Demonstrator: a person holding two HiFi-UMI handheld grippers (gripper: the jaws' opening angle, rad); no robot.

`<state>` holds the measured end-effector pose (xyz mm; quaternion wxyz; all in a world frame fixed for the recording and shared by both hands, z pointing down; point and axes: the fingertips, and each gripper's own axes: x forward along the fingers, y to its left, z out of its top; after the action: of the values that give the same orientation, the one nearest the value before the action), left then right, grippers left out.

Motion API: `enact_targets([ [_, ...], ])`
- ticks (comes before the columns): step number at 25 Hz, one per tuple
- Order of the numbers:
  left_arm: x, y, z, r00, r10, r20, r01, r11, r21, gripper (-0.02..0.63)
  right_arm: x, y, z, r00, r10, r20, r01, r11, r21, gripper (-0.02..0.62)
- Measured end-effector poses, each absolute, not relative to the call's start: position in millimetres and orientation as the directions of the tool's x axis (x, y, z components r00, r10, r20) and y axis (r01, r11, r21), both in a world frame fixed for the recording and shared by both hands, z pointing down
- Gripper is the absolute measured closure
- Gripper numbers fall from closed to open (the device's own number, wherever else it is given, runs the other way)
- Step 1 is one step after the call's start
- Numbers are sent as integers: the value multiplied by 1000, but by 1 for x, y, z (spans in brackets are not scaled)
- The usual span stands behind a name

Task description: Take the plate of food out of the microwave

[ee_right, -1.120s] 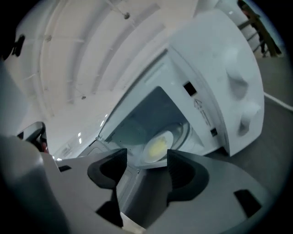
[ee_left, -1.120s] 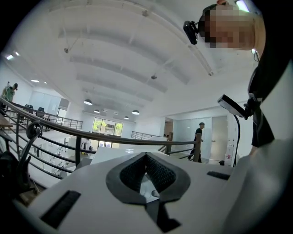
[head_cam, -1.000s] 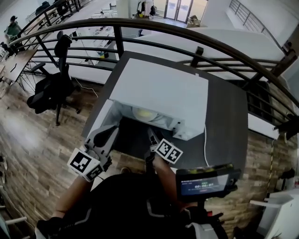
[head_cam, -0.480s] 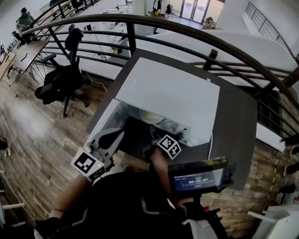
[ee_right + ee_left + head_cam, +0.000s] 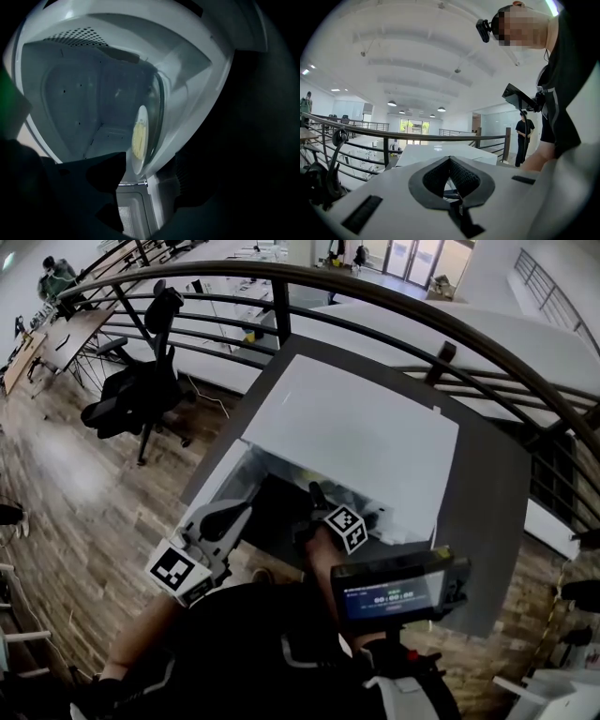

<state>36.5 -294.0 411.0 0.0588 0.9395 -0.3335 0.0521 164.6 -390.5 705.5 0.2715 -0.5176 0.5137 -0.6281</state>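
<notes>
The white microwave (image 5: 361, 442) stands on a dark table (image 5: 487, 512) with its door (image 5: 214, 486) swung open to the left. Inside, in the right gripper view, a white plate (image 5: 140, 157) with yellow food (image 5: 138, 136) rests on the glass turntable. My right gripper (image 5: 145, 180) is at the cavity's mouth, rolled on its side. It is open and its jaws have just been opening, with the plate's near rim just ahead of them and untouched. In the head view my right gripper (image 5: 322, 502) hides the plate. My left gripper (image 5: 228, 515) hovers by the door, shut, with nothing seen in it.
A curved dark railing (image 5: 309, 292) runs behind the table, with an office chair (image 5: 141, 390) below at the left. A small screen (image 5: 394, 592) hangs at the person's chest. Another person (image 5: 528, 136) stands at the back right in the left gripper view.
My right gripper has moved forward and down into the microwave's opening and rolled over. The plate, earlier visible in the head view, is now hidden behind it. The left gripper has hardly moved.
</notes>
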Motion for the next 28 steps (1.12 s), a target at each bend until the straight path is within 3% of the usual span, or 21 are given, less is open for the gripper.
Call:
enact_targets([
  [21, 35, -298, 411, 749, -646, 148, -662, -741, 111, 603, 167, -396, 725, -270, -865, 422, -44, -426, -903, 285],
  [28, 36, -300, 415, 753, -639, 159, -657, -743, 125, 603, 171, -393, 724, -256, -879, 402, -26, -410, -912, 339],
])
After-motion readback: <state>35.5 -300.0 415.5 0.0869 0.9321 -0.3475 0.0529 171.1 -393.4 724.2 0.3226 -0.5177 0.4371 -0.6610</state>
